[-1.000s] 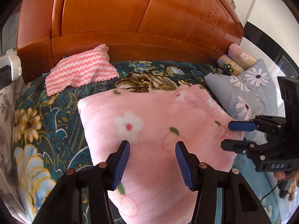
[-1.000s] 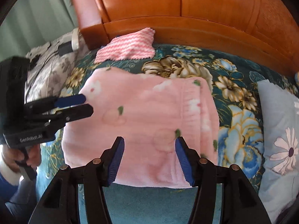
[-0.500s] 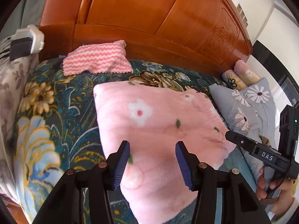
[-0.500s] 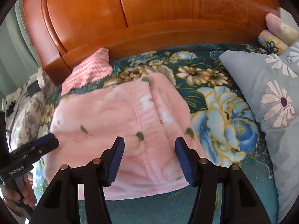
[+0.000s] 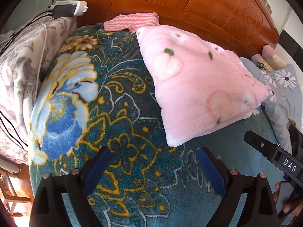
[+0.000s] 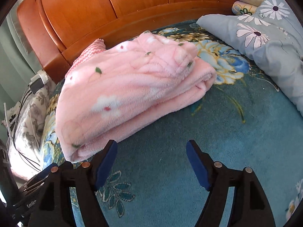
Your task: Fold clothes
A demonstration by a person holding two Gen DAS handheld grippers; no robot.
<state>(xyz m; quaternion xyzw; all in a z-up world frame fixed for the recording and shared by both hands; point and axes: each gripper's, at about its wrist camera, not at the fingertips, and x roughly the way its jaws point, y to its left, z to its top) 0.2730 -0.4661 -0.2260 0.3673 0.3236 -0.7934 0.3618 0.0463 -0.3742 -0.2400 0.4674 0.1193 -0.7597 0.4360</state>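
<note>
A pink fleece garment (image 5: 198, 83) with flower prints lies folded in a thick stack on the teal floral bedspread (image 5: 113, 113); it also shows in the right wrist view (image 6: 128, 94). My left gripper (image 5: 153, 170) is open and empty, low over the bedspread, short of the garment's near corner. My right gripper (image 6: 151, 162) is open and empty, just in front of the garment's folded edge. The right gripper's body (image 5: 274, 158) shows at the right edge of the left wrist view.
A pink-and-white zigzag cloth (image 5: 130, 21) lies by the wooden headboard (image 6: 132, 5). A grey daisy-print pillow (image 6: 265, 37) lies to the right. A grey floral pillow (image 5: 20, 75) with cables and a charger (image 5: 64, 10) lies at the left.
Both grippers have pulled back and down from over the garment; their jaws now stand wider apart. The garment lies folded, no longer between the fingers.
</note>
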